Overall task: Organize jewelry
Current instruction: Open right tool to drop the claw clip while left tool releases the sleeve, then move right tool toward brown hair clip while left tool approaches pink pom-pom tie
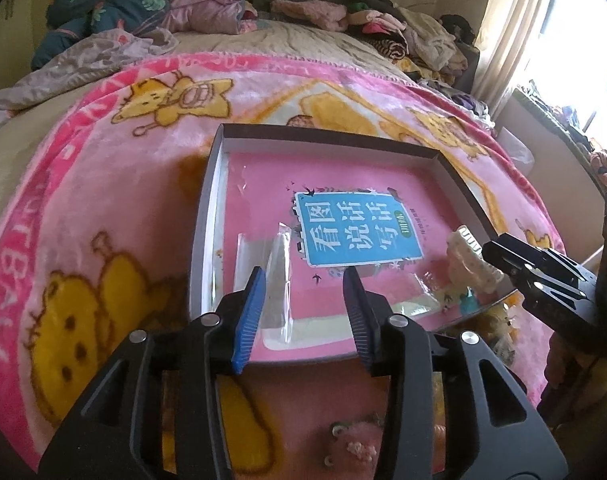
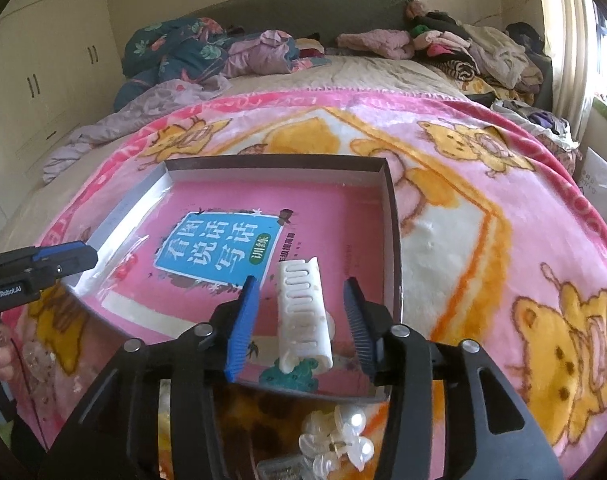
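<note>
Two claws hang spread over the shallow box (image 2: 391,216) on the bed. The white hair clip (image 2: 303,312) lies inside, between the right claw's (image 2: 301,326) parted jaws, untouched, long axis along them. The left claw (image 1: 305,312) straddles a clear plastic sleeve (image 1: 279,280), gripping nothing.

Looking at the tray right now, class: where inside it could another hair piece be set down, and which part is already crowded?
Free: the tray's far right part, between the blue label and the right wall, and the pink strip along the far wall. Crowded: the near edge, with the white hair clip and the clear plastic bag.
</note>
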A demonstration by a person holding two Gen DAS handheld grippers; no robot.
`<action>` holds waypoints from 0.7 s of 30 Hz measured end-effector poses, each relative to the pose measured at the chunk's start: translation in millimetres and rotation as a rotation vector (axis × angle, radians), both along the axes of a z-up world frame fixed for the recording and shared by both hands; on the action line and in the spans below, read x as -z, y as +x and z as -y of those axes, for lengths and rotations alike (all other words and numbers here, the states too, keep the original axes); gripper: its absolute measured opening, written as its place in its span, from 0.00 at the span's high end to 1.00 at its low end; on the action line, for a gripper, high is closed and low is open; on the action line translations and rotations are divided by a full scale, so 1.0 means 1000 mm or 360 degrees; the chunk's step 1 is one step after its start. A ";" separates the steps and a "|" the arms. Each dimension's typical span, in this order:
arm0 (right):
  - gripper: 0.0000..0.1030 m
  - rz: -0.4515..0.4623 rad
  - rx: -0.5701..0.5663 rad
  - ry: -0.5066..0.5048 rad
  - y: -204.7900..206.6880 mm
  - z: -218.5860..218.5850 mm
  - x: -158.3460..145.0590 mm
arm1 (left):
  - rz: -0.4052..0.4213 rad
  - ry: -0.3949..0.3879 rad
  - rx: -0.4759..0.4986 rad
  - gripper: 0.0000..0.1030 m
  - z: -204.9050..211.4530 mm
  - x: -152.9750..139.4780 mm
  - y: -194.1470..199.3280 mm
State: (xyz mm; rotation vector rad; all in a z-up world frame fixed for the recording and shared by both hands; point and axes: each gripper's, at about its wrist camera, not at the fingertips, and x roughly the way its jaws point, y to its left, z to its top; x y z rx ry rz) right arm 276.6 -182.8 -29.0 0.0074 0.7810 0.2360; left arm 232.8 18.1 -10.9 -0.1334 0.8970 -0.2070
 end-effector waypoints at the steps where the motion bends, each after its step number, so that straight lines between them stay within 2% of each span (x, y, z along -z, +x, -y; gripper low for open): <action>1: 0.55 0.0005 -0.0001 0.0003 -0.003 0.001 -0.002 | 0.0007 0.0001 -0.0004 0.68 -0.001 -0.002 -0.003; 10: 0.48 0.0051 0.0003 0.0023 -0.034 0.014 -0.020 | 0.0060 0.0008 -0.0050 0.58 -0.008 -0.020 -0.030; 15: 0.43 0.0088 0.0007 0.0035 -0.055 0.022 -0.031 | 0.0082 -0.0012 -0.0076 0.58 -0.014 -0.027 -0.048; 17: 0.41 0.0099 0.0002 0.0034 -0.062 0.023 -0.035 | 0.0095 -0.0016 -0.0085 0.46 -0.017 -0.031 -0.055; 21: 0.38 0.0117 -0.0013 0.0039 -0.079 0.026 -0.042 | 0.0123 -0.0019 -0.0100 0.46 -0.019 -0.037 -0.071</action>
